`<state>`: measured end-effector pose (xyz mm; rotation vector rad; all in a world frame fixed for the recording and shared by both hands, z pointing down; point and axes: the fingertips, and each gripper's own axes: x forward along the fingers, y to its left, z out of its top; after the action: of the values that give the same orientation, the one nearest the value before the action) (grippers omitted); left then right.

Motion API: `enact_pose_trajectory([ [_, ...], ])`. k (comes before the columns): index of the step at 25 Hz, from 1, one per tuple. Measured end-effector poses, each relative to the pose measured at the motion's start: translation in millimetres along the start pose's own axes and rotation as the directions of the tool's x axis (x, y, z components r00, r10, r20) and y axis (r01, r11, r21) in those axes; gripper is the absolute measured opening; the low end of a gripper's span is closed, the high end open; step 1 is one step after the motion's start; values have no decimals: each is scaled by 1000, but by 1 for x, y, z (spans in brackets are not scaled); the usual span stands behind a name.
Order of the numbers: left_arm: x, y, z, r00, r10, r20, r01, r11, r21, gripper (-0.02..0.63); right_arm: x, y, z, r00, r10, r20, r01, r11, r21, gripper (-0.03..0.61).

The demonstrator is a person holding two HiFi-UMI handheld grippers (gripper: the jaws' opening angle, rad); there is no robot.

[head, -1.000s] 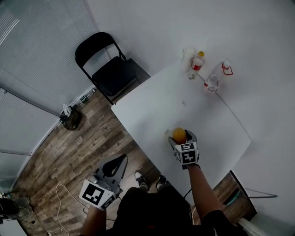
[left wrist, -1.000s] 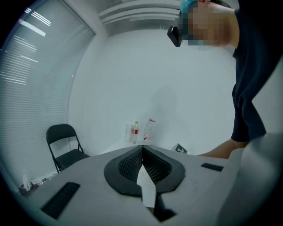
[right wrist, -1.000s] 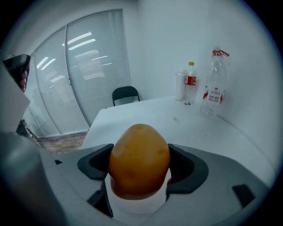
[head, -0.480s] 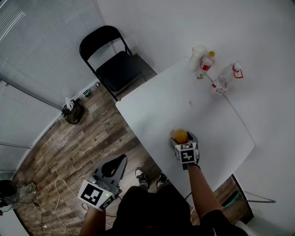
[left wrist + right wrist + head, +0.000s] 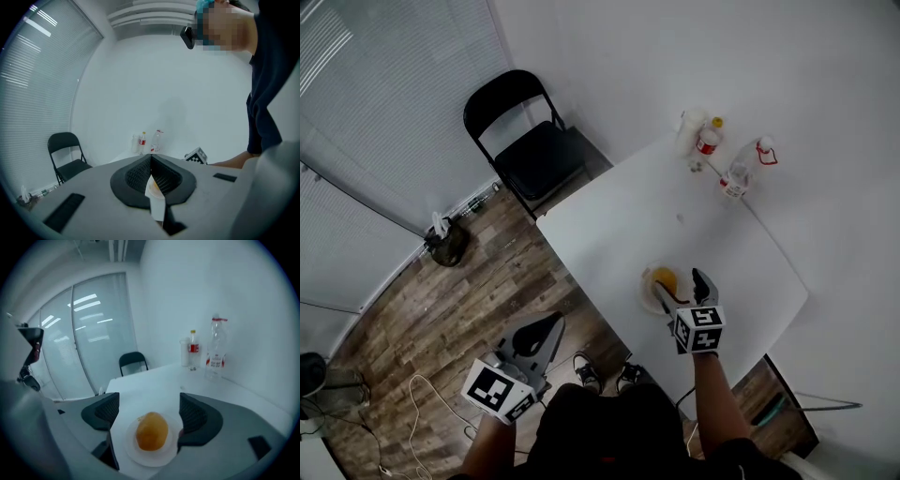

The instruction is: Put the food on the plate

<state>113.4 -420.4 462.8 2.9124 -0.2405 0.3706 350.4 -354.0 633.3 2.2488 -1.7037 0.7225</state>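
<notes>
One plate (image 5: 140,456), one food piece (image 5: 152,431), two bottles (image 5: 704,142) (image 5: 735,173), one white container (image 5: 687,129), one chair (image 5: 534,155).

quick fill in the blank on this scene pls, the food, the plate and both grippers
The orange food lies on the white ___.
The right gripper is ___, holding nothing.
The left gripper is ___, held off the table.
The folding chair is coloured ___.

Missing words: plate; open; shut; black.

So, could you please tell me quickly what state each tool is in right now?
Left tool: closed, empty.
Right tool: open, holding nothing; the orange food lies on the plate, not gripped.
</notes>
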Motion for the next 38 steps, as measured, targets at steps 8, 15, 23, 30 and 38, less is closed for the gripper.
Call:
enact_pose_trajectory([
  [8, -5, -39, 40, 989, -123, 86, 116, 990, 78, 20, -118, 38, 78, 952, -13, 305, 33, 998, -60, 244],
  [15, 1, -73, 66, 966, -220, 134, 202, 970, 136, 20, -204, 53, 130, 882, -74, 466, 133, 986, -97, 45],
  [23, -2, -88, 83, 952, -250, 179, 218, 960, 178, 20, -246, 67, 164, 850, -64, 522, 159, 977, -140, 25],
  [30, -14, -89, 87, 951, -242, 195, 209, 962, 178, 20, -254, 80, 174, 843, -39, 537, 146, 977, -157, 25],
  [38, -17, -93, 86, 950, -243, 196, 210, 961, 178, 20, -255, 84, 168, 860, -25, 509, 132, 976, -176, 25],
])
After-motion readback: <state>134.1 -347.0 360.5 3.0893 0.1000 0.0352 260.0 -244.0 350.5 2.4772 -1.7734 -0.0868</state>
